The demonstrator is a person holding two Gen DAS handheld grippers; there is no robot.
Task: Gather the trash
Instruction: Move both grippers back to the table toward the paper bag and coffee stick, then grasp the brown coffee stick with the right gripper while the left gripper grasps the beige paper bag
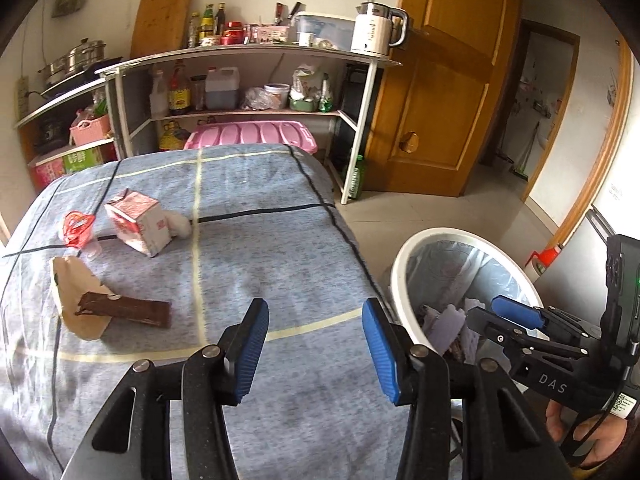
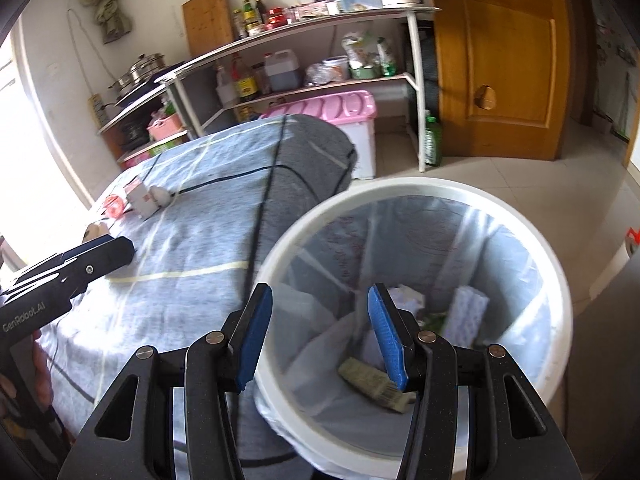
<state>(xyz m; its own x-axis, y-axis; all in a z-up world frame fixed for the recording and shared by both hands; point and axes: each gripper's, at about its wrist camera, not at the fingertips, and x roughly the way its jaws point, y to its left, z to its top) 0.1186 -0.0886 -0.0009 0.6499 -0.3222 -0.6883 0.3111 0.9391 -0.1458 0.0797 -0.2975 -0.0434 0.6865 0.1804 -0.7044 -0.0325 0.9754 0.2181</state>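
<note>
My left gripper (image 1: 316,320) stands open above the blue-grey tablecloth (image 1: 248,264), with nothing between its pads. Trash lies on the cloth to its left: a pink-white carton (image 1: 134,222), a red wrapper (image 1: 76,228), a white tissue wad (image 1: 180,224), a brown paper bag (image 1: 70,296) and a dark brown wrapper (image 1: 128,310) lying across it. My right gripper (image 2: 320,304) hangs open and empty over the white lined bin (image 2: 400,188), which holds an olive wrapper (image 2: 372,384) and white scraps (image 2: 470,312). In the left wrist view the bin (image 1: 400,272) stands beside the table.
A white shelf rack (image 1: 248,54) with bottles, jars and a kettle (image 1: 376,30) stands behind the table, a pink-lidded box (image 1: 248,134) under it. A wooden door (image 1: 452,80) and tiled floor (image 1: 472,212) lie to the right. A hand (image 1: 588,436) holds the right gripper.
</note>
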